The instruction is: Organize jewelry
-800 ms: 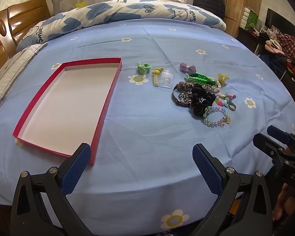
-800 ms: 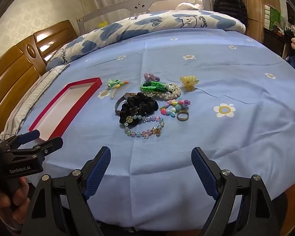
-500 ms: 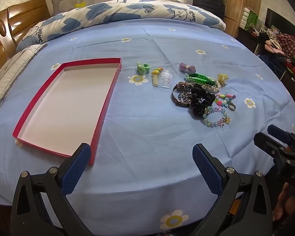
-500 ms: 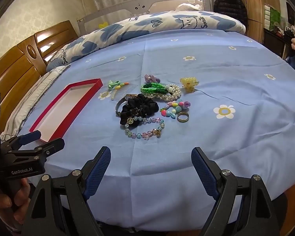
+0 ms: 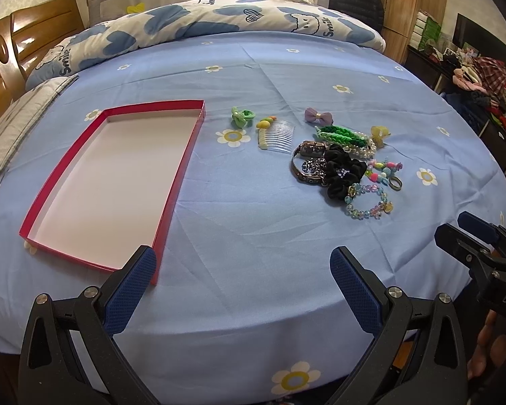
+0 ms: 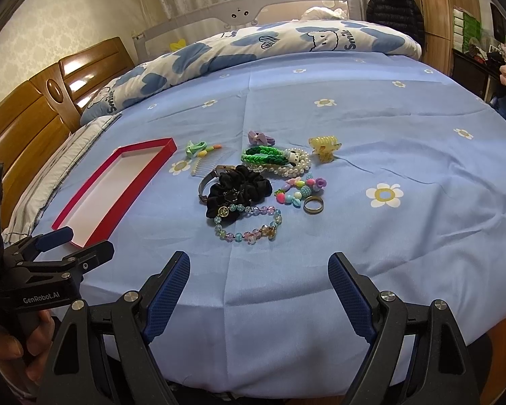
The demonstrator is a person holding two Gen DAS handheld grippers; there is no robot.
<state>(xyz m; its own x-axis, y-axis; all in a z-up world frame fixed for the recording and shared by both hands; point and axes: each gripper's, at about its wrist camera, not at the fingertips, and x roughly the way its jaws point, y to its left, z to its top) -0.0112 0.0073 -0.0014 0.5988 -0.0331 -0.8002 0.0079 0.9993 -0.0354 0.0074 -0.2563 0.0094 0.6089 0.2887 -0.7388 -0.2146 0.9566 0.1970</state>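
While both tools hang over the near edge of the bed, nothing is gripped: the left gripper (image 5: pixel 241 266) has its blue pads spread wide over bare blue sheet (image 5: pixel 253 229), and the right gripper (image 6: pixel 258 271) stands apart too, nothing between its fingers. Left on the sheet lies the red tray (image 5: pixel 182 172), white inside. Right of it, well apart, sits the jewelry heap: a black scrunchie (image 6: pixel 239 190) in the middle, a clear beaded bracelet (image 6: pixel 249 224) touching its near side, a metal ring (image 6: pixel 313 205) just to the right. Farther back lie a green braided band (image 6: pixel 263 156), pearls (image 6: pixel 295 165), a yellow claw clip (image 6: pixel 324 146), a purple bow (image 5: pixel 317 115) and a clear comb (image 5: pixel 280 135).
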